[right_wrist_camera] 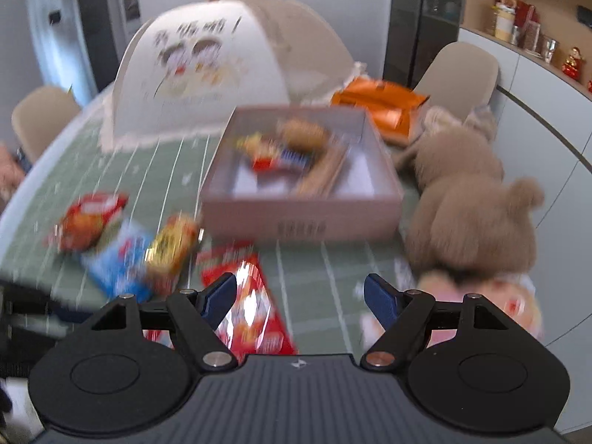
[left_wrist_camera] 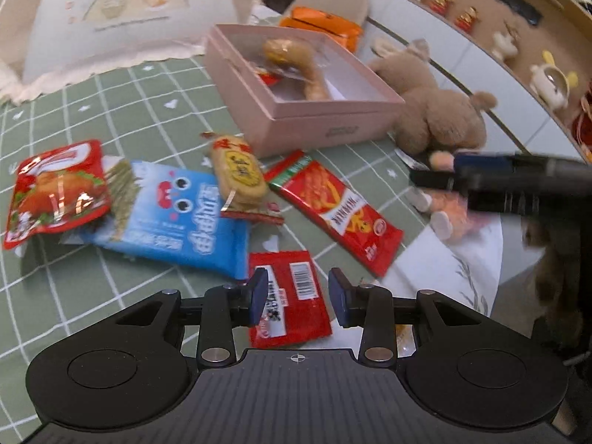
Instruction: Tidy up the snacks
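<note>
A pink box [left_wrist_camera: 325, 116] on the green checked tablecloth holds a few snacks; it also shows in the right wrist view [right_wrist_camera: 299, 218]. In front of it lie loose packets: a red chicken packet [left_wrist_camera: 59, 188], a blue packet [left_wrist_camera: 177, 222], a yellow cake packet [left_wrist_camera: 240, 172], a long red packet [left_wrist_camera: 336, 211] and a small red packet [left_wrist_camera: 292, 296]. My left gripper [left_wrist_camera: 299, 295] is open, its fingers on either side of the small red packet, just above it. My right gripper [right_wrist_camera: 300, 298] is open and empty above the long red packet [right_wrist_camera: 255, 318].
A brown plush bear [left_wrist_camera: 440, 114] sits right of the box, also in the right wrist view [right_wrist_camera: 470, 218]. A white food cover [right_wrist_camera: 207, 74] stands behind. An orange packet [right_wrist_camera: 381, 107] lies at the back. The table edge runs close on the right.
</note>
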Available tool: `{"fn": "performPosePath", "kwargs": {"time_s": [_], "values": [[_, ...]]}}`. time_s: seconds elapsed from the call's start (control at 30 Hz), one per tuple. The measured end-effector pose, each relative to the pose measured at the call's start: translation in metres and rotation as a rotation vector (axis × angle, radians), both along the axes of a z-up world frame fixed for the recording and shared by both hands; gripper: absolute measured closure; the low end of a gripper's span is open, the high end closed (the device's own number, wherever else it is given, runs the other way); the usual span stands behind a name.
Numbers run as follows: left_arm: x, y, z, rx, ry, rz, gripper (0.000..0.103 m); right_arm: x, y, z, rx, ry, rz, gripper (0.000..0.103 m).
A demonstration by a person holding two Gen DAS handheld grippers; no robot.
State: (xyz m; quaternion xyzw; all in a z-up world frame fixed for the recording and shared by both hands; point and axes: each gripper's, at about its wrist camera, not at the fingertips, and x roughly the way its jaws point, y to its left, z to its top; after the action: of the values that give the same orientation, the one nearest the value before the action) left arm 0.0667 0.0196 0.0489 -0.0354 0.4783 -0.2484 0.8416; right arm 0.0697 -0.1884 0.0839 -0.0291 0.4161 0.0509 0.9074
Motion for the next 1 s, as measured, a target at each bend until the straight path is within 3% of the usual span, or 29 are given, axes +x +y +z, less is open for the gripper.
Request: {"fn": "performPosePath", "kwargs": {"time_s": [0.1, 0.27, 0.37, 0.53, 0.57, 0.63, 0.73, 0.87, 1.0], "values": [[0.006, -0.003, 0.0, 0.007, -0.006, 0.013, 0.063, -0.015, 0.006, -0.015, 0.029, 0.03, -0.008, 0.026], [0.024, 0.006, 0.029, -0.058, -0.127, 0.151, 0.063, -0.034, 0.007, -0.025, 0.084, 0.07, -0.047, 0.026], [0.05, -0.005, 0.028, 0.011, -0.132, 0.167, 0.063, -0.042, 0.004, -0.026, 0.121, 0.085, -0.064, 0.026], [0.08, -0.024, -0.004, 0.096, -0.083, 0.168, 0.065, -0.051, 0.001, -0.024, 0.128, 0.084, -0.065, 0.026], [0.08, -0.026, -0.007, 0.105, -0.091, 0.169, 0.075, -0.052, 0.002, -0.024, 0.122, 0.085, -0.06, 0.026], [0.077, -0.026, -0.009, 0.115, -0.094, 0.157, 0.084, -0.056, 0.006, -0.027, 0.105, 0.091, -0.043, 0.026], [0.065, -0.021, -0.012, 0.092, -0.039, 0.111, 0.083, -0.062, 0.016, -0.032, 0.062, 0.093, 0.003, 0.026], [0.033, -0.009, -0.018, 0.16, -0.018, 0.041, 0.083, -0.069, 0.027, -0.037, 0.033, 0.078, 0.052, 0.026], [0.008, 0.019, -0.015, 0.178, -0.008, 0.075, 0.083, -0.062, 0.029, -0.045, -0.033, 0.075, 0.035, 0.027]]}}
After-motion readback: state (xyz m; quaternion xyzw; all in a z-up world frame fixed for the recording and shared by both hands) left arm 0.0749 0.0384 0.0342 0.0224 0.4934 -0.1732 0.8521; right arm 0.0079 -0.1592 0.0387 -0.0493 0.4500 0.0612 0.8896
